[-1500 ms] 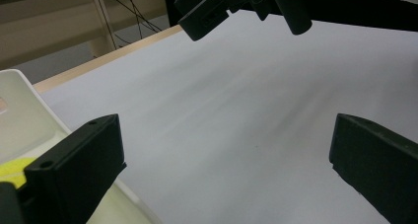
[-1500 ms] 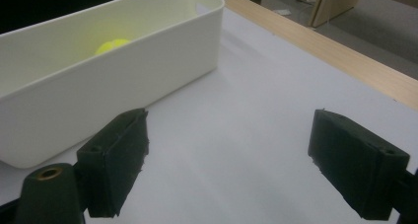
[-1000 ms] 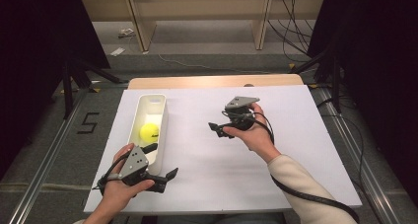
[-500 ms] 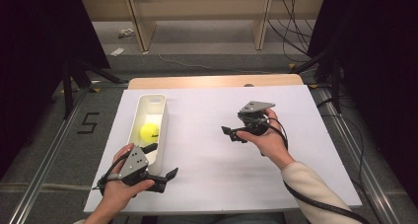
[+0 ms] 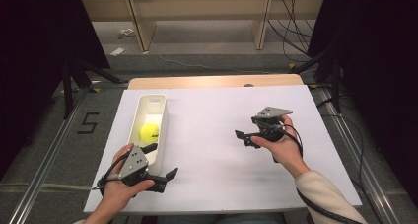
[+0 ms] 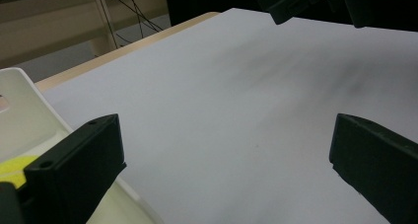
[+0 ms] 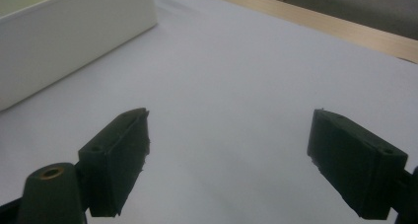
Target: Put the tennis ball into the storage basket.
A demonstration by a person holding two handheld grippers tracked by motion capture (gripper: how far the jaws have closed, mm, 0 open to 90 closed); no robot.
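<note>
A yellow ball (image 5: 149, 132) lies inside a narrow white bin (image 5: 162, 116) on the left of the white table sheet (image 5: 212, 110). My left gripper (image 5: 161, 161) rests at the bin's near end, open, with one jaw over the bin's rim and nothing between the jaws. In the left gripper view the gripper (image 6: 226, 160) stands open, with the ball (image 6: 14, 167) and the bin (image 6: 19, 105) at lower left. My right gripper (image 5: 244, 139) hovers open over the sheet right of centre, jaws towards the bin. The right gripper view has the gripper (image 7: 229, 160) open over bare sheet, with the bin wall (image 7: 64, 31) beyond.
A wooden table edge (image 5: 217, 81) borders the far side of the sheet. Beyond it are a wooden frame (image 5: 261, 17) and floor cables (image 5: 296, 21). Metal rails (image 5: 44, 174) run along both sides. Dark stands (image 5: 69, 76) flank the table.
The right gripper has moved to the right and nearer the person, away from the bin, staying open. The left gripper has not moved.
</note>
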